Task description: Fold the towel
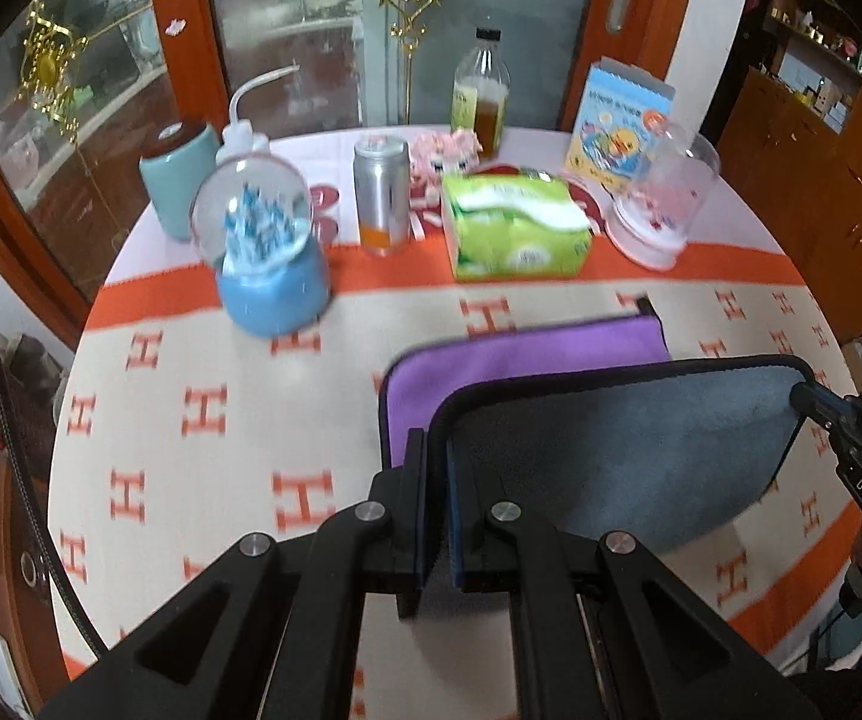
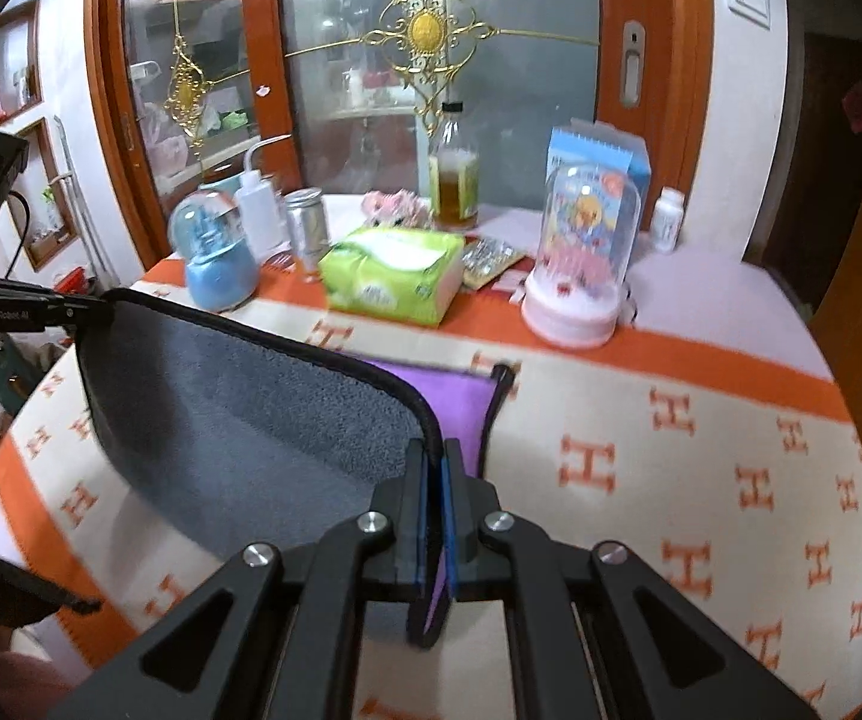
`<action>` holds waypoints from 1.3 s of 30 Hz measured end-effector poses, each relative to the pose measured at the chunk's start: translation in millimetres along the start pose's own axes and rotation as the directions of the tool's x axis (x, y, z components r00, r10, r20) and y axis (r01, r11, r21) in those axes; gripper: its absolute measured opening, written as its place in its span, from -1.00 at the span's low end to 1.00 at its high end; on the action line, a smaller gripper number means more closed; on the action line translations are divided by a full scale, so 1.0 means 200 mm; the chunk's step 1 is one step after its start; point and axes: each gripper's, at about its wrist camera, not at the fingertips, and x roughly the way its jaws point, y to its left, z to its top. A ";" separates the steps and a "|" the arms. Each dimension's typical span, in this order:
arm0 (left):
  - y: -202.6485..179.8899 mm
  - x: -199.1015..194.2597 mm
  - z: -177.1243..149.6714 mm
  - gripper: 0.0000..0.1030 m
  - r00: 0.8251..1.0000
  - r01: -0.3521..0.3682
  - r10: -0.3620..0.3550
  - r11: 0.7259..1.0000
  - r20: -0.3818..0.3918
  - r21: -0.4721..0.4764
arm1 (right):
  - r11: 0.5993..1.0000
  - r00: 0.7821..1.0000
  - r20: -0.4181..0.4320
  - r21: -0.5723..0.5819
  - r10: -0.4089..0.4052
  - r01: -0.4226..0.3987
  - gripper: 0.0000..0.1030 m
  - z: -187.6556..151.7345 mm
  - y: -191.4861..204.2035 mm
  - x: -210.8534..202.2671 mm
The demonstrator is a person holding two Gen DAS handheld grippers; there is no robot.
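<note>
The towel (image 1: 622, 450) is purple on one side and grey on the other, with a black hem. Its near edge is lifted off the table, grey side (image 2: 239, 414) facing me, while the purple far part (image 1: 526, 354) lies flat on the cloth. My left gripper (image 1: 435, 456) is shut on the towel's near left corner. My right gripper (image 2: 433, 462) is shut on the near right corner; it also shows at the right in the left wrist view (image 1: 805, 399). The left gripper shows at the left in the right wrist view (image 2: 101, 306).
The round table (image 1: 203, 420) has an orange-and-cream H-pattern cloth. Behind the towel stand a blue snow globe (image 1: 269, 252), a metal can (image 1: 380, 192), a green tissue pack (image 1: 514, 228), a pink dome ornament (image 1: 658, 198), a bottle (image 1: 481, 90) and a teal cup (image 1: 176, 174).
</note>
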 end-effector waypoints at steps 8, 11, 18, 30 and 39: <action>0.07 0.31 0.16 -0.93 0.999 -0.041 0.041 0.999 -0.017 -0.031 | 0.997 0.997 0.025 -0.019 -0.079 0.079 -0.93 0.10 -0.03 0.27; 0.10 0.45 0.17 -0.92 0.997 -0.048 0.046 0.998 -0.055 -0.046 | 0.993 0.993 0.011 -0.031 -0.117 0.117 -0.93 0.11 -0.01 0.39; 0.14 0.69 0.14 -0.84 0.989 -0.068 0.059 0.996 -0.138 -0.063 | 0.985 0.984 -0.053 -0.020 -0.172 0.171 -0.70 0.11 -0.02 0.59; 0.24 0.67 0.13 0.44 0.987 -0.125 0.109 0.983 -0.116 -0.133 | 0.973 0.970 -0.102 0.046 -0.222 0.227 0.06 0.10 -0.06 0.61; 0.21 0.44 0.03 0.52 0.982 -0.178 0.164 0.971 -0.098 -0.159 | 0.978 0.979 -0.115 0.105 -0.170 0.182 0.42 0.09 -0.05 0.44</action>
